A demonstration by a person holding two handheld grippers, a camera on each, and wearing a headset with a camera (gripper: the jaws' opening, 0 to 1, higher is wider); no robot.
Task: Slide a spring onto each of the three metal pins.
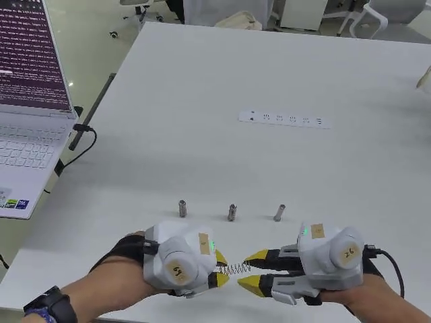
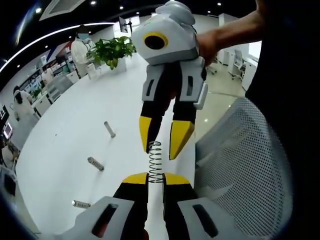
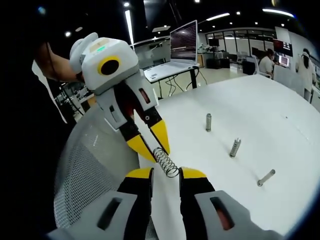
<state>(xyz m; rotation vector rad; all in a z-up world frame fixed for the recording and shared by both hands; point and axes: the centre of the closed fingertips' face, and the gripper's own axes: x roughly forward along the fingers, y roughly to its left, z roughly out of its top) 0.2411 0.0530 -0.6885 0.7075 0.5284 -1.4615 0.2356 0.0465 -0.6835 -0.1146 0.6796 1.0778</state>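
Spring (image 1: 234, 270): 1, pinched by end in left claw (image 1: 222, 269), nearly closed; free end offered to right claw (image 1: 245, 270), jaws wide apart, likely for regrip. Bare pin (image 1: 279, 212): lying on bench (image 1: 269, 168), 1 o'clock of spring.

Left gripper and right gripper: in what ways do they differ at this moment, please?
The left gripper is shut on one end of the spring; the right gripper is open, its jaws apart around the other end. In the head view the left gripper points right, the right gripper points left. Both have white bodies and yellow tips, and are held over the table.
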